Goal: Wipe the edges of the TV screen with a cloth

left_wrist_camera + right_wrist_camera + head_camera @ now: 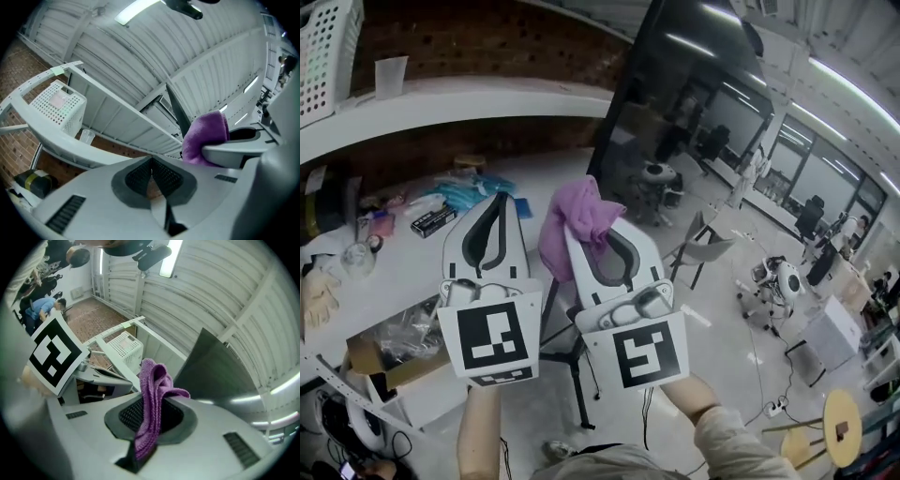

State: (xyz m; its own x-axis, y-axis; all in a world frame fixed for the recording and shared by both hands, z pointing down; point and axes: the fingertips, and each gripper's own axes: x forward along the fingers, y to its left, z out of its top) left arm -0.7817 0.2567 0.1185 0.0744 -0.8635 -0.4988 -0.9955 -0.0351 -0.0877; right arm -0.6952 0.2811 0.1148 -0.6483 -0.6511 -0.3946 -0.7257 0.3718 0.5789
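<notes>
Pinching a purple cloth, the right tongs; left tongs pressed together, empty.

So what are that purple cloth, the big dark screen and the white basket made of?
The purple cloth seems soft knitted or microfibre fabric: a ribbed, fuzzy weave shows where it folds in the right claw. The TV screen looks like glossy glass or plastic: it mirrors ceiling lights. The basket is probably white moulded plastic, with a grid of holes.
</notes>
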